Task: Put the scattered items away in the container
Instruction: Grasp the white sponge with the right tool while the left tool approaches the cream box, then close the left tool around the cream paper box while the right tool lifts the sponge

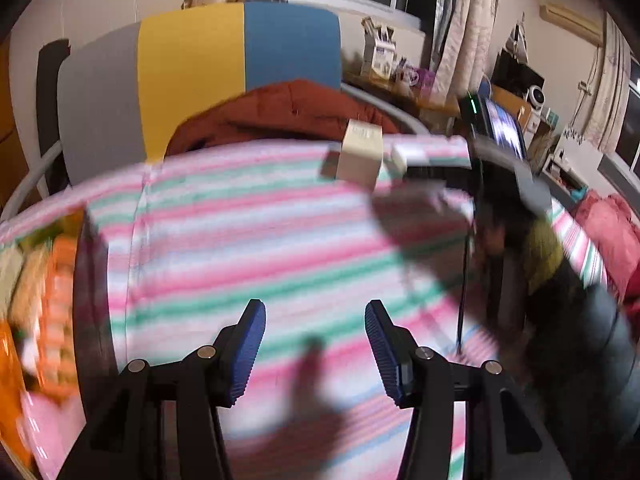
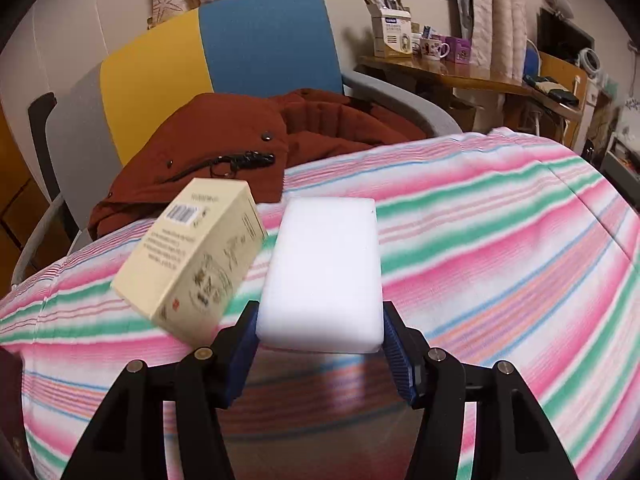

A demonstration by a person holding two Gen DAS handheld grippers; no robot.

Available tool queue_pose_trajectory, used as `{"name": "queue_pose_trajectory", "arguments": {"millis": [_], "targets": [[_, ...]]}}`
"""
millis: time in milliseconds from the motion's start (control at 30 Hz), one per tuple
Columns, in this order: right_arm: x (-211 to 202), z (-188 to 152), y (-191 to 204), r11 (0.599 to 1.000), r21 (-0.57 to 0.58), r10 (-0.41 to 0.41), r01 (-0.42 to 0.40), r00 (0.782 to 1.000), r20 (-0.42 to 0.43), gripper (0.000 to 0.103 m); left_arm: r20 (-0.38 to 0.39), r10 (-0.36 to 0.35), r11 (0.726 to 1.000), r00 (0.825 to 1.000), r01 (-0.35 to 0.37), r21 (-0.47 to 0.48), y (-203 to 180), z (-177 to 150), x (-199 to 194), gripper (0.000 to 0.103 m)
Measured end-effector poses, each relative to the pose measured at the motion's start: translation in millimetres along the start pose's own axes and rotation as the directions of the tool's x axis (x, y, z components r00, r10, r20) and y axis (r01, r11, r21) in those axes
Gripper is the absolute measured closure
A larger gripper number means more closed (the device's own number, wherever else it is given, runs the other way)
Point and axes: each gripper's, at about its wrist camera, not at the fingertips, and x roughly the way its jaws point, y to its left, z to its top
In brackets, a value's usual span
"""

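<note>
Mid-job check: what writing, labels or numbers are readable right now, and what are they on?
No text can be read outright.
Cream box beside the white sponge: barcode and lines of small print, too blurred to read.
Same cream box in the left wrist view: faint print on top, motion-blurred.
Carton on the far desk: blue label strip and a picture, too small.
Mugs: pictures only.

Both wrist cams pitch down at striped blanket, close range; shared: cream box, tricolor chair.
</note>
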Motion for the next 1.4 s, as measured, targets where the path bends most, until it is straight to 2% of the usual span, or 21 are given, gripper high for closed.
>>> {"name": "queue_pose_trajectory", "arguments": {"millis": [200, 367, 400, 533, 633, 833, 1100, 1200, 1400], "targets": [[-14, -11, -10, 0.999, 0.041, -0.006, 0.005, 1.0, 0.023, 0.044, 0.02, 0.005, 0.998, 1.0, -0.006, 0.055, -22, 58, 30, 0.05], [-12, -13, -25, 0.994, 0.109, 0.014, -0.016, 1.0, 0.023, 0.044, -0.001, -0.056, 0.994, 0.998, 0.055, 0.093, -34, 89, 69, 0.049], [-11, -13, -26, 0.994, 0.113, 0.013, -0.014, 1.0, 0.015, 0.044, 0.004, -0.056, 0.993, 0.998, 0.056, 0.106, -37, 91, 74, 0.045], [-7, -12, -23, 0.995, 0.099, -0.006, 0.006, 1.0, 0.001, 0.044, 0.006, -0.048, 0.983, 0.999, 0.046, 0.178, -53, 103, 100, 0.045], [-6, -13, -22, 0.995, 0.095, -0.012, 0.013, 1.0, -0.003, 0.044, 0.008, -0.061, 0.98, 0.998, 0.058, 0.19, -59, 112, 113, 0.044], [-5, -13, -23, 0.995, 0.102, -0.005, 0.005, 1.0, -0.007, 0.044, 0.031, -0.033, 0.969, 0.999, 0.024, 0.245, -66, 127, 137, 0.043], [-5, -13, -25, 0.994, 0.112, 0.003, -0.002, 1.0, -0.005, 0.043, -0.025, -0.023, 0.973, 0.999, 0.028, 0.23, -65, 134, 170, 0.043], [-5, -13, -25, 0.994, 0.112, 0.0, 0.0, 1.0, -0.003, 0.043, -0.021, -0.009, 0.977, 1.0, 0.013, 0.214, -63, 135, 175, 0.052], [-5, -14, -22, 0.995, 0.099, -0.015, 0.015, 1.0, -0.004, 0.043, -0.018, -0.013, 0.978, 1.0, 0.017, 0.208, -60, 132, 174, 0.052]]}}
